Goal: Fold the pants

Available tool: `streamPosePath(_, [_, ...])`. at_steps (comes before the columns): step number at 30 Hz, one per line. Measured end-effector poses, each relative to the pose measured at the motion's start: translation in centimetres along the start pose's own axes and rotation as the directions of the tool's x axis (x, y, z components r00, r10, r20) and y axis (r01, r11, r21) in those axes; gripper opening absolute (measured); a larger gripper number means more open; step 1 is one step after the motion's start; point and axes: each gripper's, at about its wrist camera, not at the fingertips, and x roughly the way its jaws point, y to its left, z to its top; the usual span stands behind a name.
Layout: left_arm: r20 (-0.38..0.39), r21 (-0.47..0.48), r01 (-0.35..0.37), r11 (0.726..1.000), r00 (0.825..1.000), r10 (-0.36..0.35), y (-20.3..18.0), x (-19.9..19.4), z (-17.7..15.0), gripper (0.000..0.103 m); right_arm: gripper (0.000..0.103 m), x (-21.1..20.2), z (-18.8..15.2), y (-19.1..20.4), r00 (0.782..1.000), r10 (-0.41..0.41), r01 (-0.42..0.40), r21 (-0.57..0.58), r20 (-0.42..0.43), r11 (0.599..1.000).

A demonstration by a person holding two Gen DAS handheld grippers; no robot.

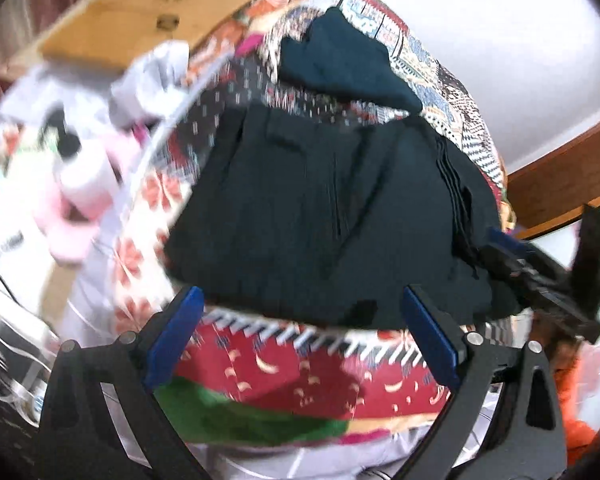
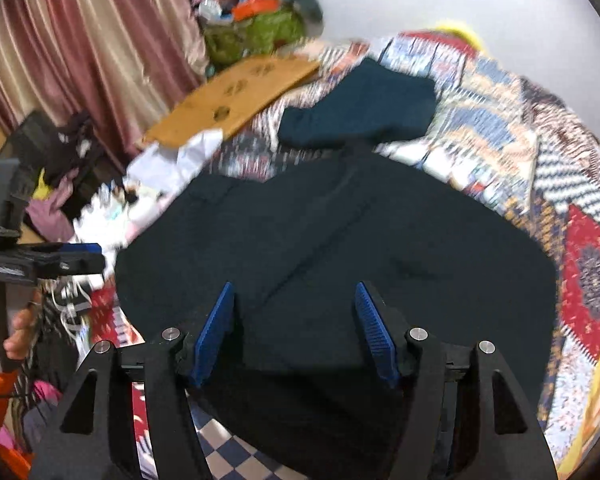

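Note:
The dark pants (image 1: 332, 216) lie folded into a broad stack on the patchwork quilt (image 1: 300, 364); they also fill the middle of the right wrist view (image 2: 340, 240). My left gripper (image 1: 304, 304) is open and empty, its blue pads just before the pants' near edge. My right gripper (image 2: 296, 300) is open and empty, hovering over the near part of the pants. The right gripper shows at the pants' right edge in the left wrist view (image 1: 532, 268); the left gripper shows at far left in the right wrist view (image 2: 60, 260).
A second dark folded garment (image 1: 340, 60) lies beyond the pants, also in the right wrist view (image 2: 360, 108). A brown cardboard board (image 2: 236, 96), white cloths (image 1: 148, 76) and clutter sit left. A curtain (image 2: 80, 48) hangs at the back left. A wooden frame (image 1: 560, 176) stands right.

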Motion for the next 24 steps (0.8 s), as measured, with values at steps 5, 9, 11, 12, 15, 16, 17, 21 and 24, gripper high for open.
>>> streamPosePath(5, [-0.078, -0.121, 0.095, 0.988, 0.992, -0.104, 2.2, 2.3, -1.1, 0.1, 0.062, 0.9, -0.8, 0.9, 0.999, -0.039, 0.038, -0.072, -0.011, 0.997])
streamPosePath(9, [-0.062, -0.203, 0.166, 0.965, 0.981, -0.182, 3.3, 3.1, -0.5, 0.1, 0.062, 0.5, -0.6, 0.6, 1.0, -0.028, 0.027, -0.064, -0.01, 0.998])
streamPosePath(11, [-0.062, -0.26, 0.216, 0.941, 0.969, -0.239, 4.3, 4.1, 0.0, 0.1, 0.062, 0.6, -0.6, 0.5, 1.0, -0.017, 0.017, -0.053, -0.007, 0.998])
streamPosePath(12, [-0.062, -0.28, 0.227, 0.933, 0.966, -0.253, 4.6, 4.5, 0.1, 0.101, 0.062, 0.8, -0.6, 0.6, 1.0, -0.015, 0.015, -0.049, -0.005, 0.999])
streamPosePath(15, [-0.052, -0.351, 0.239, 0.905, 0.96, -0.274, 5.8, 6.0, 0.9, 0.102, 0.063, 0.9, -0.6, 0.7, 1.0, -0.011, 0.011, -0.051, -0.001, 0.999])
streamPosePath(16, [-0.046, -0.367, 0.24, 0.899, 0.96, -0.275, 6.0, 6.3, 1.1, 0.102, 0.063, 0.9, -0.6, 0.7, 1.0, -0.009, 0.009, -0.052, 0.002, 0.999])
streamPosePath(17, [-0.038, -0.379, 0.24, 0.894, 0.961, -0.274, 6.2, 6.4, 1.3, 0.102, 0.063, 0.9, -0.7, 0.7, 1.0, -0.007, 0.007, -0.051, 0.003, 0.999])
streamPosePath(21, [-0.014, -0.361, 0.183, 0.914, 0.979, -0.202, 5.6, 6.5, 1.8, 0.089, 0.063, 0.9, -0.7, 0.6, 1.0, 0.003, -0.003, -0.047, 0.006, 0.999])
streamPosePath(24, [-0.007, -0.331, 0.057, 0.942, 0.998, -0.063, 5.3, 6.1, 1.8, 0.055, 0.063, 0.8, -0.7, 0.4, 1.0, 0.01, -0.009, -0.035, 0.01, 0.999])
